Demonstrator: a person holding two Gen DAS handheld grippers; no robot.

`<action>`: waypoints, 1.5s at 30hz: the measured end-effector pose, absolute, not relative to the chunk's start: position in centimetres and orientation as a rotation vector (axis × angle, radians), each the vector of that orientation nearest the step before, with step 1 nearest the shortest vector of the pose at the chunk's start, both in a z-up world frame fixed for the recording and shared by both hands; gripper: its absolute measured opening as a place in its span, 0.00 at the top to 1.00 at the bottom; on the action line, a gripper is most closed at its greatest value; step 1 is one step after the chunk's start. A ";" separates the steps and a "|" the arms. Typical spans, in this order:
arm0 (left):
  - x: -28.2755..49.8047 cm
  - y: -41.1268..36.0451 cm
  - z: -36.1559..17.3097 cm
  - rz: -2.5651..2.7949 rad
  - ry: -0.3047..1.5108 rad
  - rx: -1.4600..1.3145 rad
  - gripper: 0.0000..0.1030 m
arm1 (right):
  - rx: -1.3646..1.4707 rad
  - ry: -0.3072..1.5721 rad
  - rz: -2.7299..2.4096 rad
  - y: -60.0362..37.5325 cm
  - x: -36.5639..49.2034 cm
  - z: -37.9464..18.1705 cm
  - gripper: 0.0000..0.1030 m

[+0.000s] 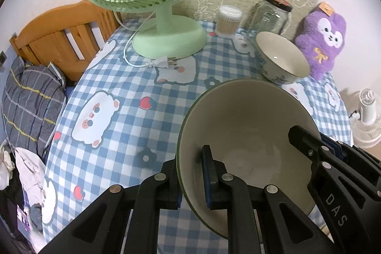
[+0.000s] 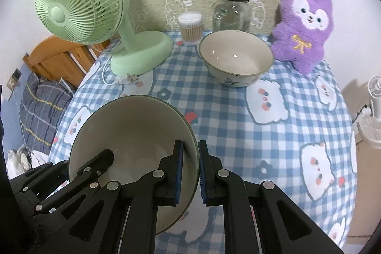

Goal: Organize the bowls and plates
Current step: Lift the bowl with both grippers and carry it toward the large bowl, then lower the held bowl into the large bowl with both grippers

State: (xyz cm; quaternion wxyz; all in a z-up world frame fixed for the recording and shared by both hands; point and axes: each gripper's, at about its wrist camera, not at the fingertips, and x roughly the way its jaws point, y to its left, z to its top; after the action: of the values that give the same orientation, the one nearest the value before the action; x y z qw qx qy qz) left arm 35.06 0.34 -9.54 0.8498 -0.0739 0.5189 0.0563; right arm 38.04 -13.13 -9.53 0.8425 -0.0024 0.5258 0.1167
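Observation:
A cream bowl with a dark green rim [image 1: 250, 125] [image 2: 133, 127] hangs tilted above the checked tablecloth [image 1: 119, 87], held from both sides. My left gripper [image 1: 190, 158] is shut on its left rim, one pad inside and one outside. My right gripper [image 2: 190, 145] is shut on the opposite rim in the same way; it also shows as the right gripper [image 1: 319, 142] in the left wrist view. A second bowl [image 1: 281, 56] [image 2: 235, 58], cream with a blue leaf pattern outside, stands upright and empty at the back of the table.
A green desk fan [image 2: 78, 8] with a loose plug [image 2: 129, 80] stands at the back left. A cotton swab tub [image 2: 190, 27], a glass jar [image 2: 232, 11] and a purple plush toy [image 2: 302, 27] line the wall. A wooden bedhead [image 1: 62, 37] lies left, a white fan [image 2: 373, 115] right.

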 end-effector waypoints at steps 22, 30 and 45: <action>27.8 -1.5 -2.0 -0.009 1.007 -0.076 0.90 | 0.038 1.016 0.123 -14.8 28.8 -0.8 0.85; 24.7 -2.1 -1.3 -0.042 1.003 -0.052 0.89 | 0.069 1.025 0.085 -15.5 25.0 0.2 0.86; 20.7 -2.3 -2.5 -0.079 1.031 -0.036 0.89 | 0.085 1.041 0.049 -15.6 20.4 -0.6 0.85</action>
State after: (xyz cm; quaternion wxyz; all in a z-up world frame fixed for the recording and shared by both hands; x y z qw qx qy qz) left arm 20.66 -2.34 -2.53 0.8692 -0.0174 0.4928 -0.0376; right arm 20.40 -15.56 -0.64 0.8665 0.0408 0.4969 0.0235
